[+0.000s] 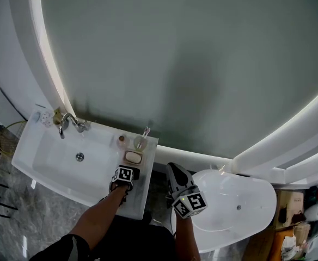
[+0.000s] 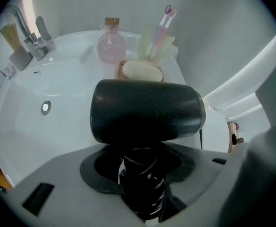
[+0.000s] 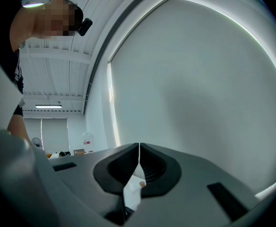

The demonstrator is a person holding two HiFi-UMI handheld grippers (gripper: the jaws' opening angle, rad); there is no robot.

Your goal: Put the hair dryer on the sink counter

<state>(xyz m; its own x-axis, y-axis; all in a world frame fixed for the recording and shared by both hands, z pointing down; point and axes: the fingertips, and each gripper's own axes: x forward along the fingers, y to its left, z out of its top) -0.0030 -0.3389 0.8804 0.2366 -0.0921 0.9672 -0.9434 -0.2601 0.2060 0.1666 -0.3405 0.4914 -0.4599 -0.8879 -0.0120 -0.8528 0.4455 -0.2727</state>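
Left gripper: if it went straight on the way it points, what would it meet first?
Probably the sink counter, just short of the soap. The left gripper points steeply down with the hair dryer clamped in its jaws, so the dryer body would touch first. Depth is unclear.

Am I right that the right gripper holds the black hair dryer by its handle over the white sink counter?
Not quite: it is the left gripper that holds the black hair dryer by its handle over the white sink counter, as the left gripper view shows.
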